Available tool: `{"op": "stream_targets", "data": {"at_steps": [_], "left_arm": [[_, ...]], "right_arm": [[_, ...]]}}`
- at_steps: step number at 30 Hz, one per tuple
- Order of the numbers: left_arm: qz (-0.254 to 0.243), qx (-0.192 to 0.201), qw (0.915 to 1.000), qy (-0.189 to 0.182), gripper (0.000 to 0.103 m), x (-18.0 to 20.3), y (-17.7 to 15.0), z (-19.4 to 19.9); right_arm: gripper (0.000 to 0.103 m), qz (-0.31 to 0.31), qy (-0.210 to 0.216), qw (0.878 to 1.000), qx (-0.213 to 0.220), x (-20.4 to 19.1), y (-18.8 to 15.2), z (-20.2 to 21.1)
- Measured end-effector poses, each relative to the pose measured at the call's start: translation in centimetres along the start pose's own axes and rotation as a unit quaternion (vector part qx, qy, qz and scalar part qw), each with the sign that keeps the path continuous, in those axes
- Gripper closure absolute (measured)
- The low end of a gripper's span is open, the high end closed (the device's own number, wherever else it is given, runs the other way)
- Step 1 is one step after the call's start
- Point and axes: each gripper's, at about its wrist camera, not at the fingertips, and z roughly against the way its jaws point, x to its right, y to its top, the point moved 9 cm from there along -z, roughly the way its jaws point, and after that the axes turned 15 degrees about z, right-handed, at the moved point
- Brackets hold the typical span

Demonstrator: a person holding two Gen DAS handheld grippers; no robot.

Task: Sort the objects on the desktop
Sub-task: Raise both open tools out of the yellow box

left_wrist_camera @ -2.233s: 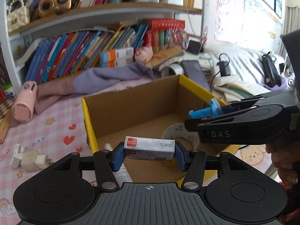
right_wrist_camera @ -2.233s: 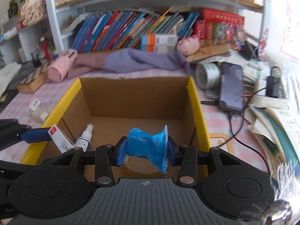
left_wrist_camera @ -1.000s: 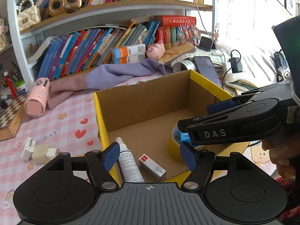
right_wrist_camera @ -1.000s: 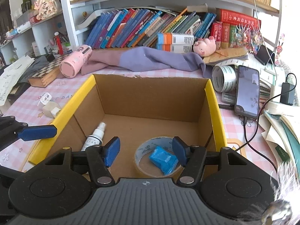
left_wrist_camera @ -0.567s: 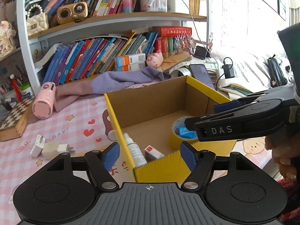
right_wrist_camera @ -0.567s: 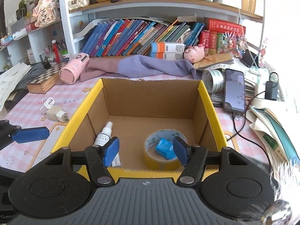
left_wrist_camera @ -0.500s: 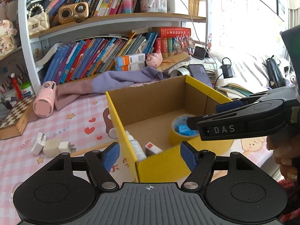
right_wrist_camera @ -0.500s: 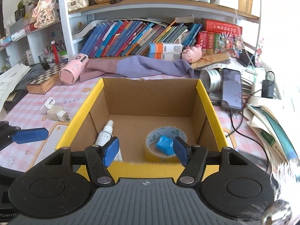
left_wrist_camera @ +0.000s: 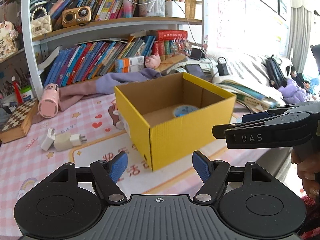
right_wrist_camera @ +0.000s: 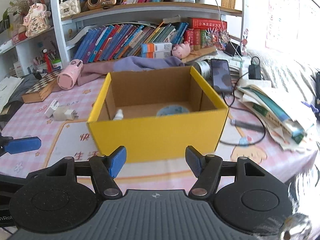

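Note:
A yellow cardboard box stands on the pink desk mat; it also shows in the right wrist view. Inside it I see a tape roll and the top of a white spray bottle. The tape roll also shows in the left wrist view. My left gripper is open and empty, in front of the box's near corner. My right gripper is open and empty, in front of the box's front wall. The right gripper's side shows in the left wrist view.
White plug adapters lie left of the box. A pink cylinder, a chessboard box and a purple cloth lie behind. A phone, cables and stacked books are on the right. Bookshelves stand behind.
Both grippers let go of their items into the box and have pulled back and away from it. The box now looks smaller and farther off in both views.

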Motion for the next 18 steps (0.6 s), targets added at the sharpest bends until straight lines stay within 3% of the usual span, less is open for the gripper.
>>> {"op": "stream_targets", "data": {"at_steps": [13, 18], "left_arm": [[0.019, -0.034, 0.999, 0.021, 0.029, -3.9, -3.5, 3.2], [0.026, -0.046, 0.9982, 0.028, 0.025, -4.9, -4.5, 3.5]], "right_arm": [[0.038, 0.008, 0.023, 0.999, -0.03, -6.2, -2.4, 1.6], [0.036, 0.015, 0.032, 0.998, -0.045, -7.5, -3.1, 1.6]]}}
